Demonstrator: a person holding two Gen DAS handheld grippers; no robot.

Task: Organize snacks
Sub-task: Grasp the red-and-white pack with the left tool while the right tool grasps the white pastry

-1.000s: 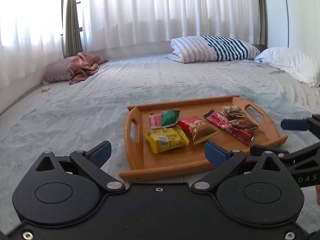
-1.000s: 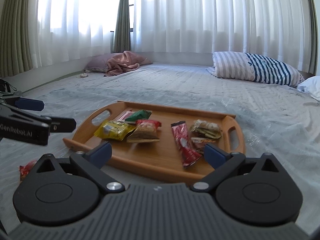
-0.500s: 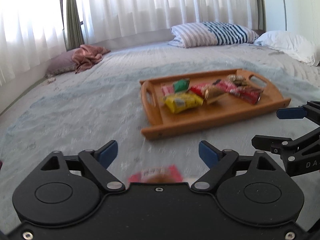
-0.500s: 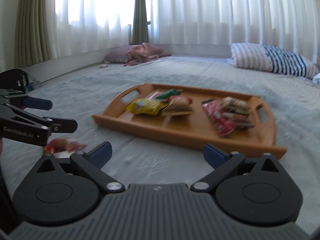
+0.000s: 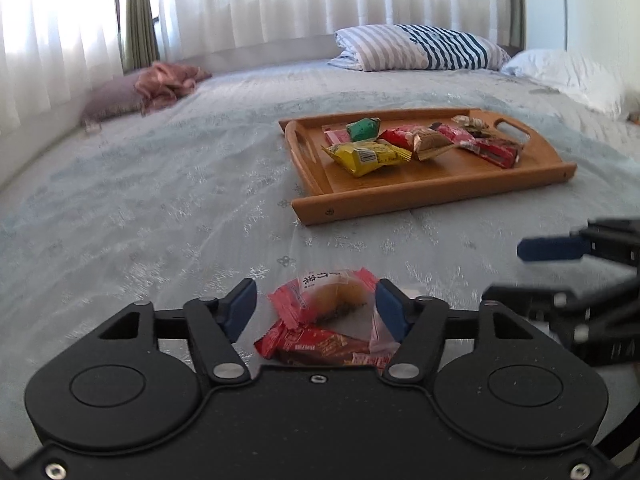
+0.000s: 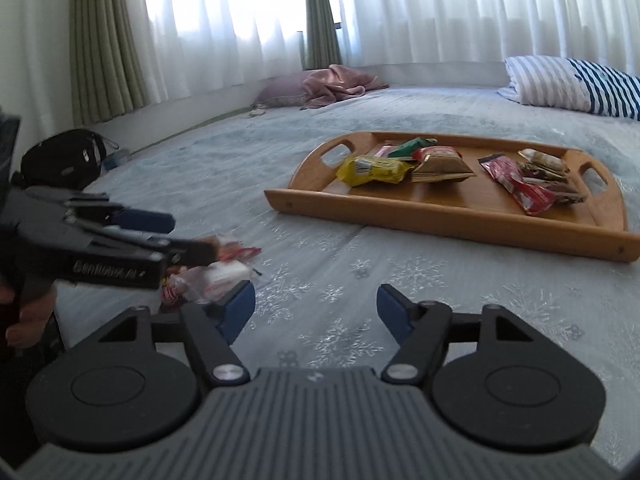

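Observation:
A wooden tray (image 5: 436,194) holding several snack packets sits on the bed; it also shows in the right wrist view (image 6: 452,216). On it lie a yellow packet (image 5: 366,156), a green one (image 5: 363,128) and red ones (image 5: 486,147). My left gripper (image 5: 316,310) is open, its fingers on either side of a clear-and-red bun packet (image 5: 332,296) lying on the bedspread, with a red packet (image 5: 316,346) just behind it. My right gripper (image 6: 316,308) is open and empty over the bedspread. The loose packets (image 6: 216,276) show at its left, partly hidden by the left gripper.
A striped pillow (image 5: 420,53) and a white pillow (image 5: 568,74) lie at the head of the bed. A pink cloth on a mauve cushion (image 5: 160,82) lies far left. A black bag (image 6: 64,156) sits beside the bed. Curtains hang behind.
Both grippers have pulled back from the tray and dropped low. The loose packets have come into view between my left fingers. Both grippers stay open.

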